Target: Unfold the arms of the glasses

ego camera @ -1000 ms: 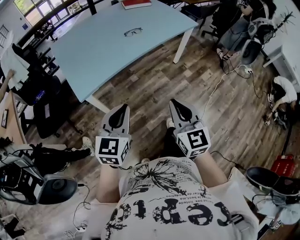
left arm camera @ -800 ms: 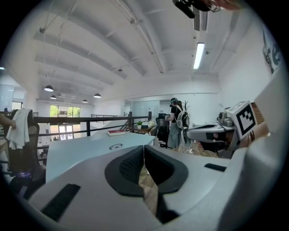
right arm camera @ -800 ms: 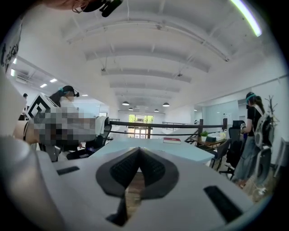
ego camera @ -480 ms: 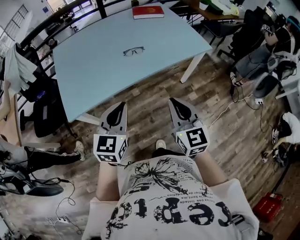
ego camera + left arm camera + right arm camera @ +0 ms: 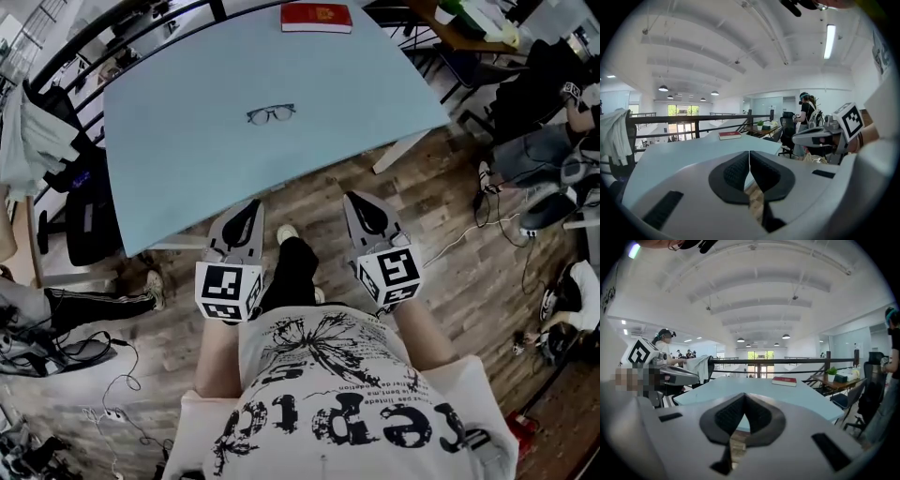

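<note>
A pair of dark-framed glasses lies on the light blue table, near its middle, in the head view. My left gripper and right gripper hang side by side over the wooden floor, just short of the table's near edge and well away from the glasses. Both are shut with nothing between the jaws. In the left gripper view my left gripper points at the table top, and so does my right gripper in the right gripper view. The glasses do not show in either gripper view.
A red book lies at the table's far edge, also seen as the red book and the red book. A black chair stands left of the table. People sit at the right, with cables on the floor. A railing runs behind the table.
I have walked towards the table: it and the glasses have come nearer in the head view. Both grippers stayed shut and kept their place in front of my body.
</note>
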Demonstrator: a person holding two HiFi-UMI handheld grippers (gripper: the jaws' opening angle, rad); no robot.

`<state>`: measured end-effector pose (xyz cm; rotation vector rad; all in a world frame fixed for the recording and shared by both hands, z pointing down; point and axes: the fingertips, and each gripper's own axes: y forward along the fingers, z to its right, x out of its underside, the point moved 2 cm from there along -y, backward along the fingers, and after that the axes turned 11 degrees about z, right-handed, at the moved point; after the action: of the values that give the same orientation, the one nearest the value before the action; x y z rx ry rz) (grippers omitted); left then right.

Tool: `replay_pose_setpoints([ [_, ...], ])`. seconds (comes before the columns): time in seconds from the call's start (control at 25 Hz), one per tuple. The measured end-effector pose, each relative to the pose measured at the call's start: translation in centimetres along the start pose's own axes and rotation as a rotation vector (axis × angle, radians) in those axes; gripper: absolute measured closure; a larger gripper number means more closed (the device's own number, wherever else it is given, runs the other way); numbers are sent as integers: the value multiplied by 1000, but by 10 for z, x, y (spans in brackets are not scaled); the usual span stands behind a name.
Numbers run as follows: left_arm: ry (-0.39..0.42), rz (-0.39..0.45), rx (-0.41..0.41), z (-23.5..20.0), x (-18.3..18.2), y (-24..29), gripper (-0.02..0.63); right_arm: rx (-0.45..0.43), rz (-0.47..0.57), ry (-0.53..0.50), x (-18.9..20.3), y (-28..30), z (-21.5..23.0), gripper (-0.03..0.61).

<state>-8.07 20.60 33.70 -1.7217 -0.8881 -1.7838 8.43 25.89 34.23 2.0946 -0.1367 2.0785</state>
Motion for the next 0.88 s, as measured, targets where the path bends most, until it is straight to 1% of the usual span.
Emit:
replay_pose_setpoints([
  [0.16, -13, 8, 6, -37, 0, 58, 594, -9, -19, -22, 4, 58, 25, 569],
  [0.32, -29, 16, 2, -88, -10, 118, 594, -37, -42, -51, -3, 131, 47, 569],
  [0.52, -47, 0, 16, -152, -14, 184, 594, -68, -63, -74, -12, 229, 70, 569],
  [0.68, -74, -46, -8, -192, -3, 212, 594, -95, -120, -68, -3, 284, 80, 569],
  [0.88, -109, -91, -15, -218, 18, 237, 594, -163, -228, -61, 26, 327, 89, 569],
])
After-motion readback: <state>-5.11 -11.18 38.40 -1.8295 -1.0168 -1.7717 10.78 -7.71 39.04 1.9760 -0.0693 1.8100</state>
